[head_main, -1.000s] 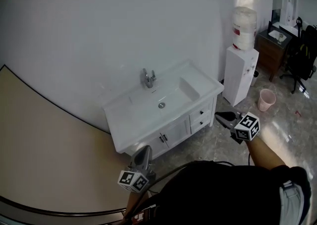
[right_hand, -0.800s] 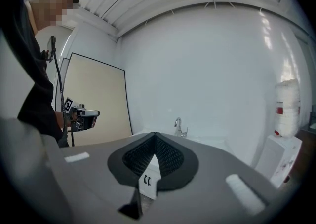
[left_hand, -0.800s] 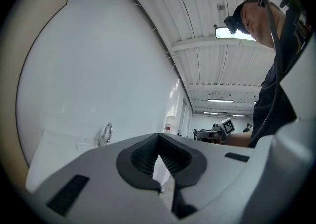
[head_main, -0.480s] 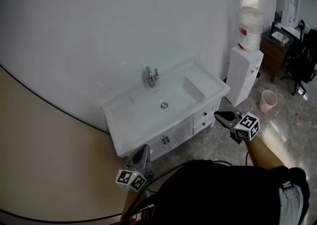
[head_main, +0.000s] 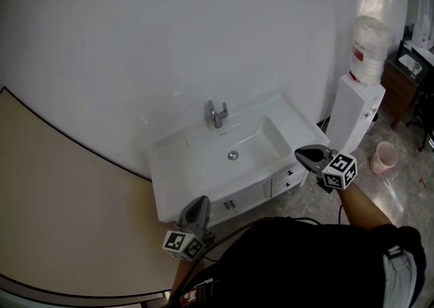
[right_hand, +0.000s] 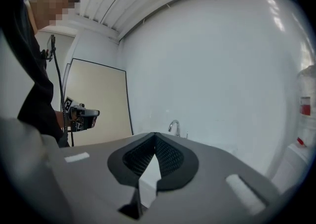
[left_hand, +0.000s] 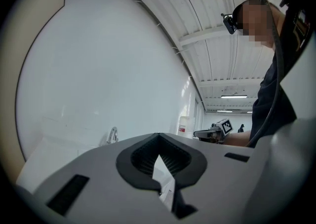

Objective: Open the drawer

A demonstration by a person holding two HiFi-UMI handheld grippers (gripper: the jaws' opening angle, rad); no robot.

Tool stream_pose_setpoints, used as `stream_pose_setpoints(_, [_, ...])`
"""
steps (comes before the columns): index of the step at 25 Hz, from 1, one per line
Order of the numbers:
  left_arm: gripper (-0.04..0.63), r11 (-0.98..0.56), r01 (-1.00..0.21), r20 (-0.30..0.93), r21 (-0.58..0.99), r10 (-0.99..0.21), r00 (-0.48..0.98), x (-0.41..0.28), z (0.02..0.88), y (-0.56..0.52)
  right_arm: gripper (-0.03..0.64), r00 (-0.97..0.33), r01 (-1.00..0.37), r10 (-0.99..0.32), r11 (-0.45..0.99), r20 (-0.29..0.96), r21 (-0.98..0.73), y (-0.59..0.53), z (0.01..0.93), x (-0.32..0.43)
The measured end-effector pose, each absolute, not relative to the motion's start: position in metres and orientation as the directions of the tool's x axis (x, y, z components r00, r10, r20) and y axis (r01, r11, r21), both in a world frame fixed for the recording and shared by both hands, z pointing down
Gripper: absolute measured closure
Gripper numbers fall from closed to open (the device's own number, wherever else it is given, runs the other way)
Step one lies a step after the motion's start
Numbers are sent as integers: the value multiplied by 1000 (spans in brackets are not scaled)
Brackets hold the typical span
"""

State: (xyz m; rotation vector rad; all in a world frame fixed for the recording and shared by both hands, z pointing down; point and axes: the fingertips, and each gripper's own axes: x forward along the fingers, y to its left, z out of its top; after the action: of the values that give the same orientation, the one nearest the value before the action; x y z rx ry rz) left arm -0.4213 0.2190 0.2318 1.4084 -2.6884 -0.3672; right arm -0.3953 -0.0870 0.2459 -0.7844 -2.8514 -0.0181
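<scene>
1. Head view: the drawers (head_main: pixel 287 176) are two small ones stacked at the right end of the white cabinet (head_main: pixel 252 193) front. Both sit flush with the front, closed, just right of a pair of doors (head_main: pixel 230 203).
2. The right tongs (head_main: pixel 300 153) are the nearer pair. They hang in the air just right of the drawers, over the cabinet's right corner as this view has it, and touch nothing.
3. In the right gripper view the right tongs (right_hand: pixel 154 134) have their jaws closed together at the tips, with nothing between them. They point towards the tap (right_hand: pixel 174 126).
4. The left tongs (head_main: pixel 199 201) sit before the cabinet's left end, well apart from the drawers.
5. The left gripper view shows the left tongs (left_hand: pixel 158 136) with jaws likewise pressed together and empty.
6. A white sink (head_main: pixel 239 145) fills the cabinet's top, with a drain at its middle and a chrome tap (head_main: pixel 216 114) at its back edge.
7. The cabinet stands against a white wall (head_main: pixel 169 35). A beige panel (head_main: pixel 61 198) with a dark edge lies to its left.
8. To the right stands a white dispenser (head_main: pixel 357 115) with a bottle (head_main: pixel 371 47) on top. A pink bucket (head_main: pixel 384 157) sits near it on the grey floor (head_main: pixel 407 195).
</scene>
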Motion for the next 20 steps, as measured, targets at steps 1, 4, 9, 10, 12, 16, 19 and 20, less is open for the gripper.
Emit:
stream_pose_setpoints(1, [595,562,-789,-37,248,-809,-587,-426,230,211,621,-837,520,518,853,177,-36,-96,244,-406])
stream_pose_setpoints(4, [595,598,-761,-35,251,-780,-624,-436,226,186,621,-813,561,558,827,167,-34,-121,237,-429])
stream_pose_setpoints(9, [595,650,-716,-22,255,-736,-676,-447,228,151,621,-770,620,615,784,168,-29,-153,237,-458])
stream_pose_setpoints(10, [595,657,-709,-18,259,-730,-683,-450,230,146,621,-764,628,623,778,171,-29,-158,240,-463])
stream_pose_setpoints(12, [595,664,-700,-9,262,-724,-690,-455,233,133,621,-753,640,635,767,173,-32,-168,244,-472])
stream_pose_setpoints(16, [595,668,-697,3,263,-723,-691,-466,237,116,621,-741,653,649,756,172,-45,-178,251,-490])
stream_pose_setpoints(19, [595,668,-696,15,263,-724,-690,-480,241,117,621,-740,650,648,758,177,-55,-178,257,-504])
stream_pose_setpoints(20, [595,666,-697,18,264,-726,-687,-487,242,119,621,-742,647,646,760,179,-56,-177,259,-508])
